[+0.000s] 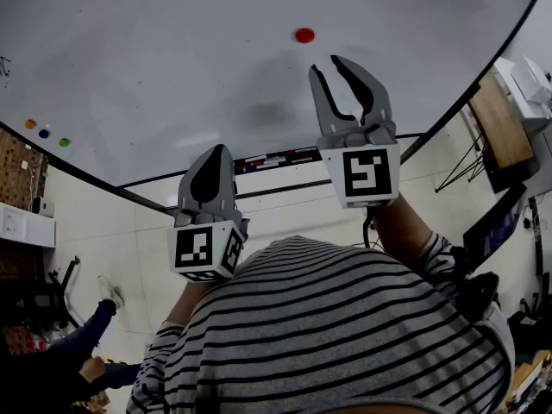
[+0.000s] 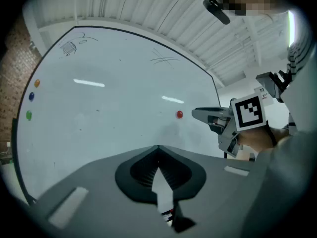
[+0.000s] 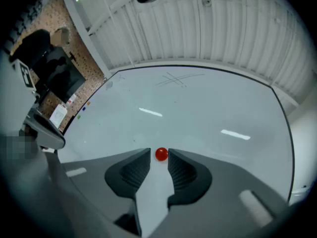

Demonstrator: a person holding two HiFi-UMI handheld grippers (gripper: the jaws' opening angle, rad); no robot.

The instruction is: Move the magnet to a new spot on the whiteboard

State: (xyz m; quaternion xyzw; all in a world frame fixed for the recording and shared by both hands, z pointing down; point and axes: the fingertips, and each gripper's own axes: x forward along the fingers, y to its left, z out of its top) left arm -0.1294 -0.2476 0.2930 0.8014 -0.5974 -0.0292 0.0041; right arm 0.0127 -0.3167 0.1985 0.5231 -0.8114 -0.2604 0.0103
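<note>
A small round red magnet [image 1: 304, 34] sticks to the whiteboard [image 1: 155, 67]. My right gripper [image 1: 328, 64] is open and points at the board, its tips a short way below and to the right of the magnet. In the right gripper view the magnet [image 3: 161, 154] shows just beyond the gap between the open tips of the right gripper [image 3: 159, 151], apart from both fingers. My left gripper [image 1: 220, 148] is shut and empty, lower and to the left, away from the board. The left gripper view shows the magnet [image 2: 179, 114] and the right gripper [image 2: 194, 113] beside it.
Orange [image 1: 30, 124], blue [image 1: 43, 133] and green [image 1: 64, 142] magnets sit at the board's left edge. A marker ledge [image 1: 276, 158] runs along the board's lower edge. A wooden table [image 1: 498, 119] stands at the right. Another person's arm [image 1: 86, 335] is at lower left.
</note>
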